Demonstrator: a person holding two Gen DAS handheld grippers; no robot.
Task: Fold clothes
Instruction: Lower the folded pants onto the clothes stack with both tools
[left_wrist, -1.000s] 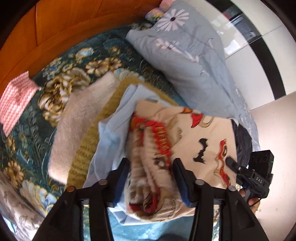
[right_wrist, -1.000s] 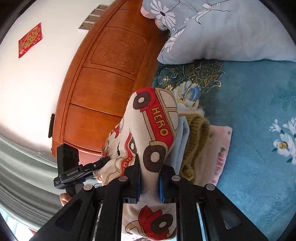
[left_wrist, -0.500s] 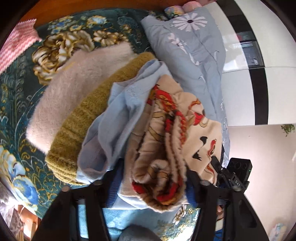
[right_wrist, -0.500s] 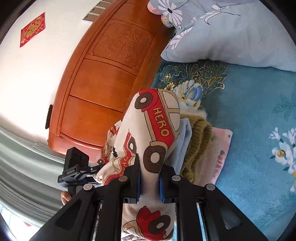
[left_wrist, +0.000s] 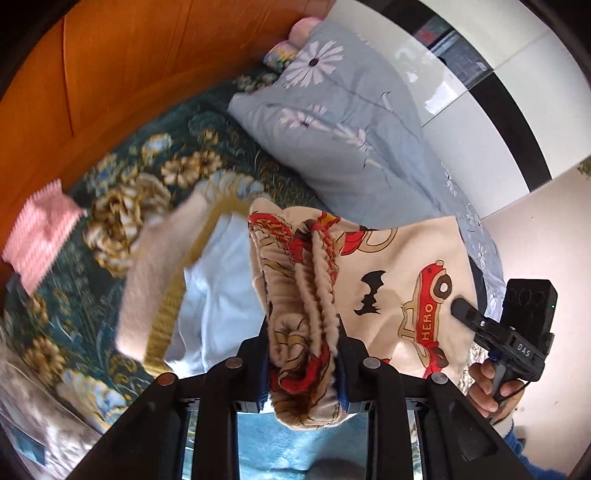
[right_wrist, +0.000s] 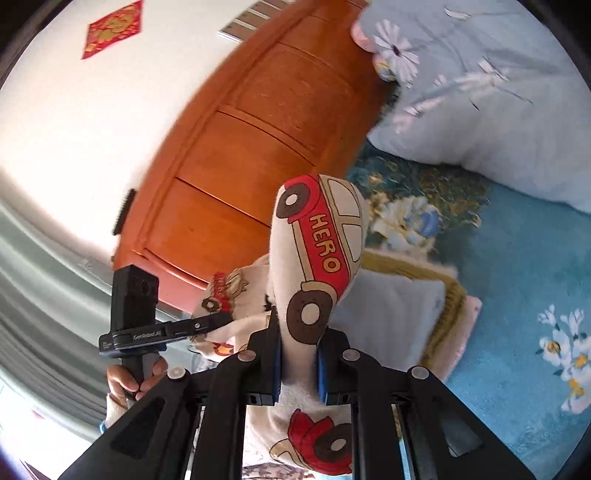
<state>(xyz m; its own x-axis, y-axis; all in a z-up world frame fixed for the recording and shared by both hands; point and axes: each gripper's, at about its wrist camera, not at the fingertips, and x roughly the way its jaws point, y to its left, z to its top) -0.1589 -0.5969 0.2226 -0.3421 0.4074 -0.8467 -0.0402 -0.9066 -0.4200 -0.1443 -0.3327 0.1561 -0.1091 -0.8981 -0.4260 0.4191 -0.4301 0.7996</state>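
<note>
A cream garment printed with red "HERO" cars (left_wrist: 399, 295) is held between both grippers above the bed. My left gripper (left_wrist: 303, 354) is shut on its thick bunched folded edge. My right gripper (right_wrist: 297, 354) is shut on another part of the same garment (right_wrist: 317, 236), which stands up in a fold above the jaws. Under it lies a stack of folded clothes: a light blue piece (left_wrist: 218, 280), a mustard knit (left_wrist: 166, 317) and a pale pink fuzzy piece (left_wrist: 159, 258). The stack also shows in the right wrist view (right_wrist: 391, 310).
A grey-blue flowered pillow (left_wrist: 343, 122) lies at the bed's head by the orange wooden headboard (right_wrist: 236, 155). A pink-and-white cloth (left_wrist: 40, 236) lies at the left. The bed has a teal flowered cover (right_wrist: 524, 295). Each view shows the other hand-held gripper (left_wrist: 517, 332).
My left gripper has closed tighter on the bunched garment and both views have swung. The right gripper keeps its hold, and the garment now hangs over the stack.
</note>
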